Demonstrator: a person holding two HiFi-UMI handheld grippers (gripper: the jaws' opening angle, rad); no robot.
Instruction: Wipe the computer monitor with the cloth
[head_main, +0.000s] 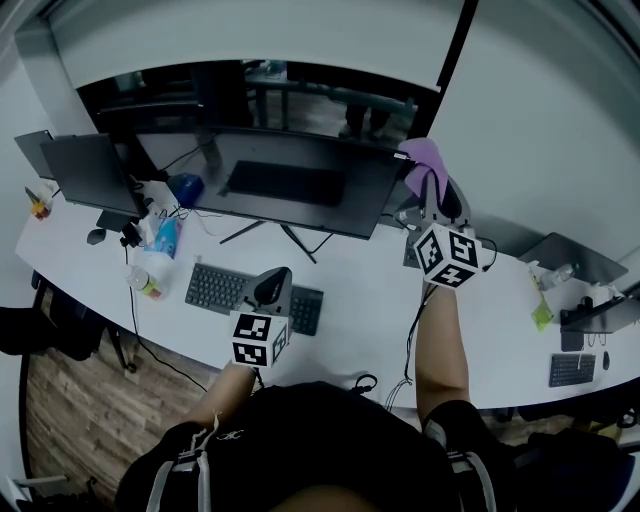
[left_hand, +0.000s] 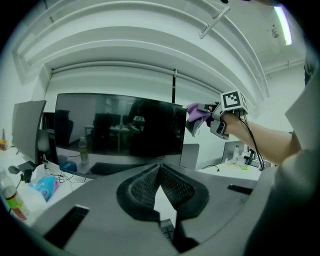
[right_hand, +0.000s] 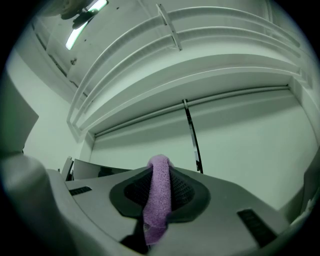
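Right hand-held gripper (right_hand: 159, 172) pinches a purple terry cloth (right_hand: 157, 200), raised at the upper right corner of the wide black computer monitor (head_main: 290, 185) near the white surface's (head_main: 360, 290) far edge. Left hand-held gripper (left_hand: 160, 175) is closed, empty. Pressing hard could scrape jaw tips across the screen.

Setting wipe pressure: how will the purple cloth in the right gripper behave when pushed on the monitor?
Probably floppy: the purple cloth hangs limp and folded from the shut right gripper. Its nubby, towel-like pile suggests it is soft and not slippery.
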